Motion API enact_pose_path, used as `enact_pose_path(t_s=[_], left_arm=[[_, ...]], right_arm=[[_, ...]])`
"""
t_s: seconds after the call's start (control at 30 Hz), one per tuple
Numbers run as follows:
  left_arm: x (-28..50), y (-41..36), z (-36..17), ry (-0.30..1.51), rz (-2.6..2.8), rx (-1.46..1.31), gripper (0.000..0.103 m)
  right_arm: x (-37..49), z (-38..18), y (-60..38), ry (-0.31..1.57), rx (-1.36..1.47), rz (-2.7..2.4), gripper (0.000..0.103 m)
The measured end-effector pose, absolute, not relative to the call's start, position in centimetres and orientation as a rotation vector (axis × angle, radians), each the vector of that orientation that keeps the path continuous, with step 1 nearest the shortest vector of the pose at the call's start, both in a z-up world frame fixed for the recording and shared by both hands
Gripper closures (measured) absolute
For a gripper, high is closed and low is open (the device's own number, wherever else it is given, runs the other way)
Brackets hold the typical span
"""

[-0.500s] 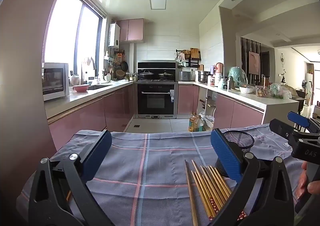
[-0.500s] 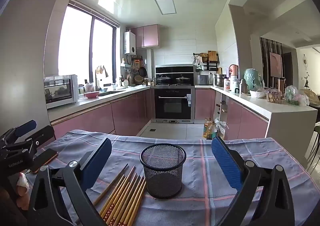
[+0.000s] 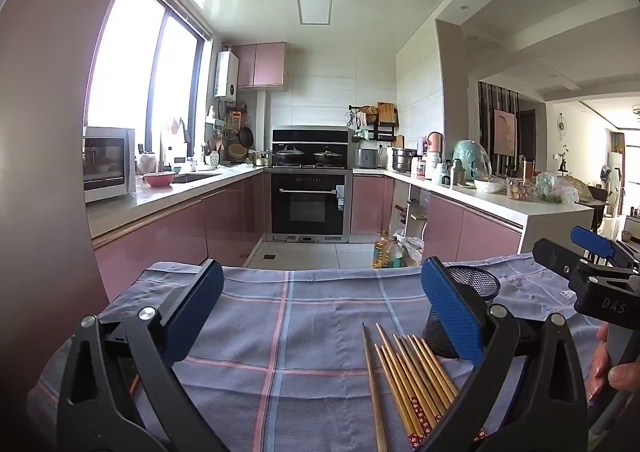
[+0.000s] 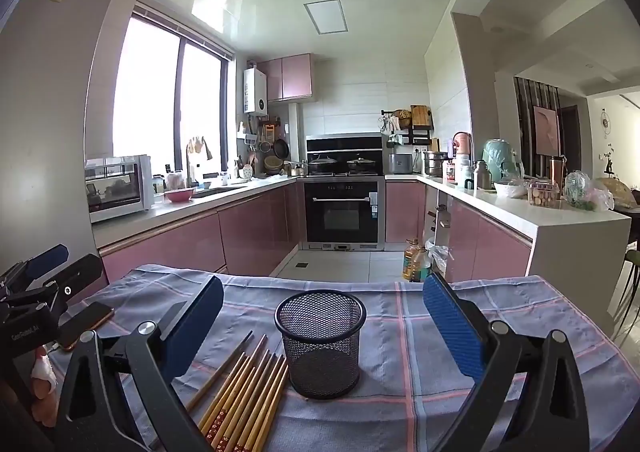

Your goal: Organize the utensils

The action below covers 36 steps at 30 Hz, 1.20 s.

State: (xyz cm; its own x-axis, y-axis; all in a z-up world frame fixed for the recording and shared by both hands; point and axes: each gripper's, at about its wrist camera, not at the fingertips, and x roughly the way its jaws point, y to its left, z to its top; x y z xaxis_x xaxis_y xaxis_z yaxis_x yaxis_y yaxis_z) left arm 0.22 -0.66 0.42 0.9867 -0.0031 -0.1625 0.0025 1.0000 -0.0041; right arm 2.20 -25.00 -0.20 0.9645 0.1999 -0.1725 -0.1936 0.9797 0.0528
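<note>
Jaws of both grippers spread wide, gripping nothing. Left gripper (image 3: 320, 312) poised above a blue plaid tablecloth (image 3: 280, 332), bare cloth between its blue pads. Right gripper (image 4: 324, 316) likewise agape, framing a black mesh cup (image 4: 321, 344) standing upright between its two fingers, a little ahead of the tips.

Bundle of chopsticks (image 4: 244, 392) lying flat on the cloth, below and just inside the right gripper's left finger, tips fanned toward the cup's base and just beside it; whether touching, unclear. From the left wrist view, same chopsticks (image 3: 412, 384) low and just inside the right finger, with the mesh cup (image 3: 476, 288) partly hidden behind that finger. One darker stick set slightly apart from the bundle, on the side away from the cup.

Mesh cup apparently empty; nothing sticking above its rim, wire floor visible through the mesh. No chopsticks placed yet, so task judged barely begun.

Likely risks: thin round sticks rolling or scattering if pinched several at once; light cup tipping or sliding if bumped by a finger or by a stick entering at a slant; loose cloth bunching under a descending fingertip.

Dark phone (image 4: 86, 322) on the cloth, beyond the right gripper's left finger.
</note>
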Motion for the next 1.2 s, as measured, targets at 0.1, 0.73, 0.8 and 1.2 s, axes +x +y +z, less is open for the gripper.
enact_pose_path(t_s=[0.1,0.73,0.8,1.2], left_arm=[[-0.35,0.25,0.04,0.15,-0.013,-0.008,0.006],[-0.46,0.19,0.17,0.151,-0.027,-0.017,0.006],[-0.48,0.16,0.17,0.151,-0.026,-0.017,0.006],[-0.49,0.12,0.11,0.15,-0.025,-0.017,0.006]], right_arm=[[2.15,-0.07,-25.06,0.175,0.034,0.198,0.006],[1.94,0.15,-25.01,0.161,0.031,0.189,0.006],[1.93,0.04,-25.08,0.16,0.031,0.186,0.006],[1.94,-0.04,-25.12,0.153,0.033,0.182,0.006]])
